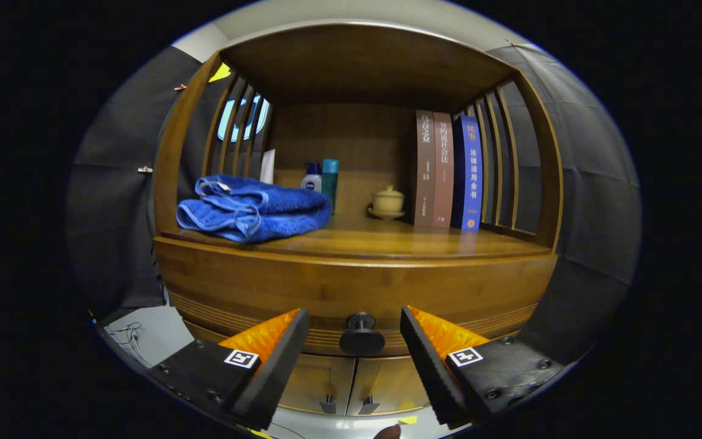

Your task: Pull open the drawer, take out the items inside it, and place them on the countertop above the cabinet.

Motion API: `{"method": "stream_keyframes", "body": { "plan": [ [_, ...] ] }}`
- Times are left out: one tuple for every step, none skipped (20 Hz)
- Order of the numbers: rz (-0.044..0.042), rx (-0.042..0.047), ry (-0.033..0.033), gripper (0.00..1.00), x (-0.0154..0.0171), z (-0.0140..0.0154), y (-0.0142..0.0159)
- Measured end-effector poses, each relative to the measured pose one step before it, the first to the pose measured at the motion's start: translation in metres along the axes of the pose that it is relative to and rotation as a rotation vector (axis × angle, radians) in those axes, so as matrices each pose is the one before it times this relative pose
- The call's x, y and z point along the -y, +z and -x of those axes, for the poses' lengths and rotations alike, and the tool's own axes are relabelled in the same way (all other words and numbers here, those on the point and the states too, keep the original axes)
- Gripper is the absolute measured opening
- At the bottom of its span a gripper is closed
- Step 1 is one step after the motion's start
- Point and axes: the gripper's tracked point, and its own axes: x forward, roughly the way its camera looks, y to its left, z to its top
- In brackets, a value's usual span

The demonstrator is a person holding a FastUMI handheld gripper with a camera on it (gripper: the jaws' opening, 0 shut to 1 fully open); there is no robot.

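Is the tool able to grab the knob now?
Probably yes. The tool is open, and the knob sits between its fingers with nothing in the way.

Dim booth, warm light falling on the wood.
Fisheye is bending the counter (387, 244) edge; glare is gleaming there, the shelf recess is sitting in shadow, focus staying sharp.

Warm brown wood on the cabinet (357, 280), grain showing. Black knob (361, 334) between spread fingers (278, 353), untouched. Bright blue towel (253, 210), paler blue trim. White bottle (311, 180), blue cap; teal bottle (329, 177). Cream cup (388, 200). Two brown books (434, 167), one blue (467, 174).
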Motion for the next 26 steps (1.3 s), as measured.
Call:
{"method": "stream_keyframes", "body": {
  "plan": [
    [-0.01066, -0.01575, -0.0019, 0.95, 0.00214, -0.00855, -0.00705],
    [-0.00216, -0.01082, -0.00657, 0.86, 0.00275, -0.00416, -0.00551],
    [0.00174, -0.01103, -0.00099, 0.77, 0.00037, -0.00504, -0.00561],
    [0.00306, 0.00195, -0.00745, 0.69, 0.00105, -0.00093, 0.00056],
    [-0.00246, 0.00457, 0.00468, 0.6, -0.00066, -0.00364, -0.00183],
    [-0.0029, 0.00556, -0.00126, 0.52, -0.00165, 0.00585, 0.0039],
    [0.00393, 0.00435, -0.00284, 0.51, 0.00319, -0.00428, -0.00212],
    [0.00535, 0.00614, -0.00213, 0.46, 0.00052, 0.00206, 0.00149],
    [-0.00068, 0.00434, -0.00121, 0.46, -0.00092, -0.00236, 0.00018],
    [0.01244, 0.00497, 0.00146, 0.39, -0.00016, 0.00145, -0.00169],
    [0.00109, -0.00413, -0.00167, 0.35, 0.0008, 0.00068, 0.00154],
    [-0.00105, -0.00485, -0.00176, 0.31, 0.00077, -0.00146, -0.00094],
    [-0.00879, -0.0049, -0.00178, 0.31, -0.0006, 0.00234, -0.00014],
    [-0.00736, -0.00145, -0.00134, 0.31, 0.00003, 0.00194, 0.00031],
    [-0.0018, 0.001, -0.00258, 0.31, 0.00163, 0.00295, -0.0006],
    [0.00086, -0.00207, -0.00264, 0.31, 0.00178, 0.00385, -0.00055],
    [-0.00554, -0.00245, -0.00005, 0.31, -0.00017, 0.00528, -0.00114],
    [-0.00625, -0.0064, 0.00083, 0.31, 0.00025, 0.00628, -0.00081],
    [-0.00483, -0.00236, -0.00088, 0.31, 0.00082, 0.00626, -0.00131],
    [-0.00224, -0.00176, 0.00033, 0.31, 0.00076, 0.00769, -0.00109],
    [-0.00652, -0.00162, 0.00057, 0.31, 0.00029, 0.00927, -0.00154],
    [-0.00324, -0.00136, 0.00294, 0.31, 0.00018, 0.00947, -0.00145],
    [-0.00319, -0.00055, 0.00202, 0.31, 0.00053, 0.00925, -0.00172],
    [-0.00327, -0.00354, 0.00346, 0.31, 0.00032, 0.00912, -0.00124],
    [-0.00391, -0.00009, 0.00148, 0.31, 0.00017, 0.0097, -0.0018],
    [-0.00112, -0.00587, 0.00206, 0.31, 0.00081, 0.00809, -0.00203]
  ]
}}
